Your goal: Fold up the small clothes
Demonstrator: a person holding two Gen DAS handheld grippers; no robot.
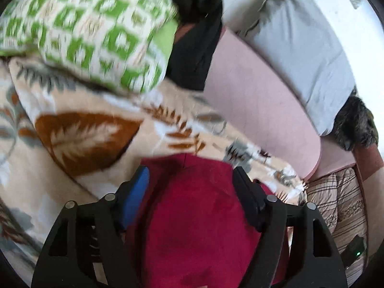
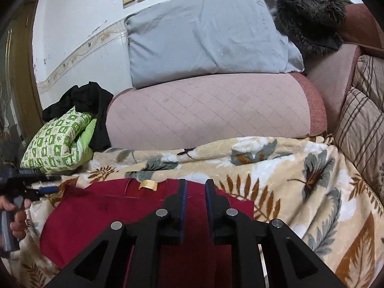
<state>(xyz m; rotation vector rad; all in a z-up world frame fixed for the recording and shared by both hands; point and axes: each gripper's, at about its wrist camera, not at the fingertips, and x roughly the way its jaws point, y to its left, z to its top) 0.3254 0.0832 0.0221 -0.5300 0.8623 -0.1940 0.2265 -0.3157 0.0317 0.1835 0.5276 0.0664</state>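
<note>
Crimson cloth, the red garment (image 1: 204,216), lies flat on the leaf-patterned blanket (image 1: 79,129) toward its near edge. Left gripper (image 1: 190,180) hovers over the garment, fingers spread wide, nothing between them; the view is motion-blurred. Right gripper (image 2: 195,189) points across the garment's far edge, fingers parted by a narrow gap, holding nothing. Green-checked pillow (image 2: 57,141) sits at the blanket's left corner with a black garment (image 2: 91,103) draped behind it. Pink quilted cushion (image 2: 211,105) borders the far edge, grey pillow (image 2: 201,36) above it against the white wall (image 2: 79,12).
</note>
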